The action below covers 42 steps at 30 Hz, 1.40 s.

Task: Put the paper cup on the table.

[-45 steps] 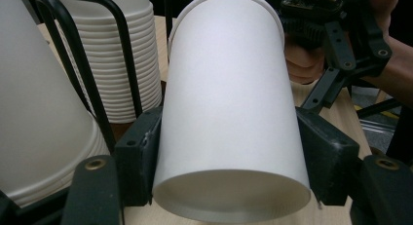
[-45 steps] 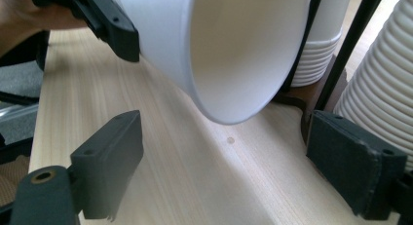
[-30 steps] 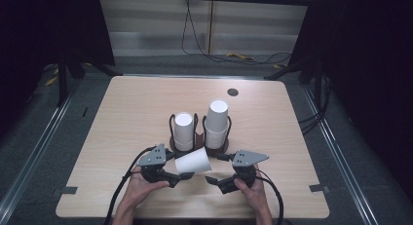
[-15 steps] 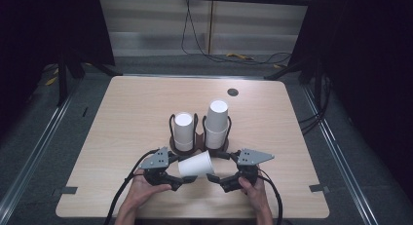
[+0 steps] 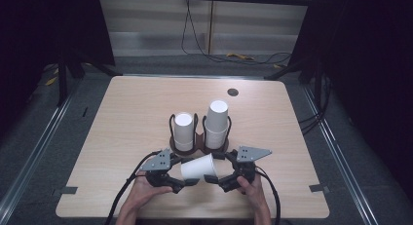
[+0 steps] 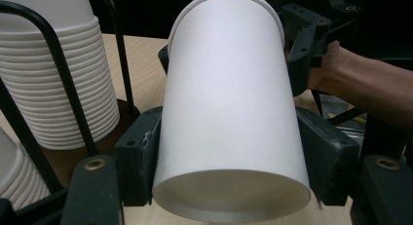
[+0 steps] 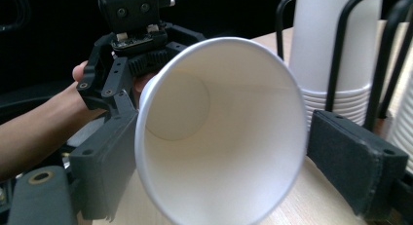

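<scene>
One loose white paper cup (image 5: 197, 167) lies on its side near the front of the counter (image 5: 126, 118). Two stacks of white paper cups stand farther back: a shorter stack (image 5: 183, 131) on the left and a taller stack (image 5: 217, 122) on the right. They sit in one dark two-ring wire cup holder (image 5: 200, 143). Two tongs are at the near edge, the left tongs (image 5: 181, 182) and the right tongs (image 5: 214, 180). One small dark round disc (image 5: 233, 92) sits at the far right of the counter.

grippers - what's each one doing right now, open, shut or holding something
Left tool: shut on the paper cup, near its base.
Right tool: around the cup's rim; grip cannot be told.
</scene>
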Tool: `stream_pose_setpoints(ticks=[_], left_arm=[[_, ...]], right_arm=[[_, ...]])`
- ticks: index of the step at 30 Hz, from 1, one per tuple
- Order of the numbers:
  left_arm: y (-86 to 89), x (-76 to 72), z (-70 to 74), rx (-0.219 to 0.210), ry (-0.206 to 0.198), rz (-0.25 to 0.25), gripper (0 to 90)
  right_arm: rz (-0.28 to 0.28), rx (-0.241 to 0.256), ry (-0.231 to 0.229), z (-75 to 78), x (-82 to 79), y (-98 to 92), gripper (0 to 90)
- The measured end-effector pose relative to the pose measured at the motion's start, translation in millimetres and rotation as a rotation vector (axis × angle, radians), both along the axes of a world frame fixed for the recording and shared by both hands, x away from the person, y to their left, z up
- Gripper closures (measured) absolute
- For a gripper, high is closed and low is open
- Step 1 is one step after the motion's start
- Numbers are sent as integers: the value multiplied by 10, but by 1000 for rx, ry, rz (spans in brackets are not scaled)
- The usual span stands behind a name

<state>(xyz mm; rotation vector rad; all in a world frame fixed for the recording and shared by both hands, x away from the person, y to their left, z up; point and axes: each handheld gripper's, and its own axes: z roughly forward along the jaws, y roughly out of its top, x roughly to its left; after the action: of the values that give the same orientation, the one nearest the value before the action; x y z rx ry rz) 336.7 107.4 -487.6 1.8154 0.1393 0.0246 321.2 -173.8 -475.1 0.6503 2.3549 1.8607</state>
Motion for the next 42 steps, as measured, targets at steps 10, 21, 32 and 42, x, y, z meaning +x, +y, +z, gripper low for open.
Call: stream_pose_setpoints(ticks=[10, 21, 32, 42], left_arm=[[4, 3, 2, -4, -1, -31, 329], [20, 26, -1, -18, 17, -38, 318], [12, 39, -8, -15, 43, 21, 185], [65, -12, -85, -22, 12, 129, 155]], right_arm=[[84, -41, 18, 47, 56, 74, 152], [121, -52, 54, 95, 102, 57, 196], [105, -52, 48, 121, 90, 43, 220], [44, -53, 42, 154, 80, -49, 219]])
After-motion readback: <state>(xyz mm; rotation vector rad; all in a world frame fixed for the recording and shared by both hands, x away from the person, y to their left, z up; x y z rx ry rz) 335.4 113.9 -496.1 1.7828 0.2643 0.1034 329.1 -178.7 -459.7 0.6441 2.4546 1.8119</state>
